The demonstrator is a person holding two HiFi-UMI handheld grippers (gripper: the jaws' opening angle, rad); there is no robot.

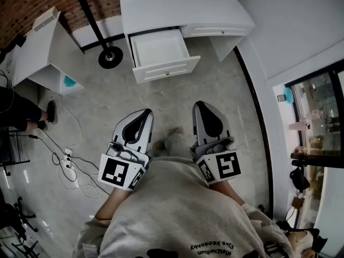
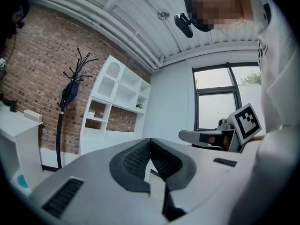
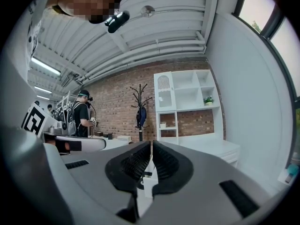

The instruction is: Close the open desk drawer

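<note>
The white desk [image 1: 183, 9] stands at the top of the head view. Its left drawer [image 1: 164, 55] is pulled out and looks empty, with a small knob on its front panel. Both grippers are held side by side over the floor, well short of the drawer and pointing toward it. My left gripper [image 1: 146, 114] [image 2: 150, 142] is shut with nothing between its black ribbed pads. My right gripper [image 1: 201, 106] [image 3: 151, 144] is shut too, also on nothing. Neither touches the desk.
A coat stand's round black base [image 1: 110, 57] sits just left of the drawer. A white side cabinet [image 1: 43, 52] is further left, with a power strip and cables [image 1: 67, 163] on the floor. A seated person's leg [image 1: 29, 114] shows at the left edge. A glass door [image 1: 317, 117] lines the right wall.
</note>
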